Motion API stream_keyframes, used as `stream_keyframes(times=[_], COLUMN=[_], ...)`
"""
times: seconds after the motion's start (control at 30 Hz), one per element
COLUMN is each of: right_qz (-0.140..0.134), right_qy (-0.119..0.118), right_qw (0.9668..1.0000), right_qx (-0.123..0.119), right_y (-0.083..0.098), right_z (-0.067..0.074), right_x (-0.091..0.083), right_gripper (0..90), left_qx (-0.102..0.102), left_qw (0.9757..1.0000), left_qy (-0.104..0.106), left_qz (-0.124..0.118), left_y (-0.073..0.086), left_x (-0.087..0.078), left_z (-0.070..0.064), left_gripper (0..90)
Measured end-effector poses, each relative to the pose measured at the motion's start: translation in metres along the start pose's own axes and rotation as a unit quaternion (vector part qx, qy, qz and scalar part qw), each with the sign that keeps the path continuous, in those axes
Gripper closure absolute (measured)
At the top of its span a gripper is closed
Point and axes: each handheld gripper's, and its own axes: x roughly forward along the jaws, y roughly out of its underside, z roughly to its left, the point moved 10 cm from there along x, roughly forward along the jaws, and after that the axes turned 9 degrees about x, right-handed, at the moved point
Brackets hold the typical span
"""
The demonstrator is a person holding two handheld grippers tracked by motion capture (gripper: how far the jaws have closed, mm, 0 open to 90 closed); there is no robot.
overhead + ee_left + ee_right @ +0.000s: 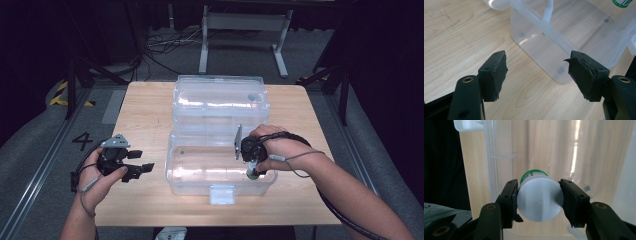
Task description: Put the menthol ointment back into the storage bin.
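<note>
Gripping a white-capped bottle inside the clear box, right jaws; left jaws agape beside it.

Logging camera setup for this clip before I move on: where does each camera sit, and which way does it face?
High view: above the person's side, looking forward and down on the light wooden table and clear plastic storage box; both forearms enter from below.
Left gripper view: rides the left claw, jaws open, facing the box's corner.
Right gripper view: rides the right claw, looking down into the box, jaws closed on a white-capped, green-labelled bottle.
Shared: the box and table appear in all three.
</note>
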Motion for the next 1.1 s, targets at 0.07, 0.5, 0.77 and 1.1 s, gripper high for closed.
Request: stream_keyframes(times=[0.07,0.5,0.77,1.1], right_qz=[0.005,0.022,0.028,0.033], right_qy=[-0.004,-0.016,-0.023,-0.028], right_qw=[1.0000,0.9996,0.9993,0.9991], right_qx=[-0.001,0.001,0.003,0.007], right_y=[0.001,0.007,0.009,0.011], right_z=[0.000,-0.002,-0.003,-0.003], right_x=[0.005,0.025,0.034,0.046], right_gripper=[50.6,50.6,50.6,50.6], left_qx=[0.001,-0.002,-0.002,-0.001], left_qw=[1.0000,1.0000,1.0000,1.0000], left_qy=[0.001,0.001,0.000,0.000], left_qz=[0.001,0.002,0.002,0.003], left_y=[0.000,0.001,0.002,0.002], left_x=[0.000,0.001,0.001,0.002], left_z=[0.000,0.001,0.001,0.002], left_gripper=[31.6,31.6,31.5,31.6])
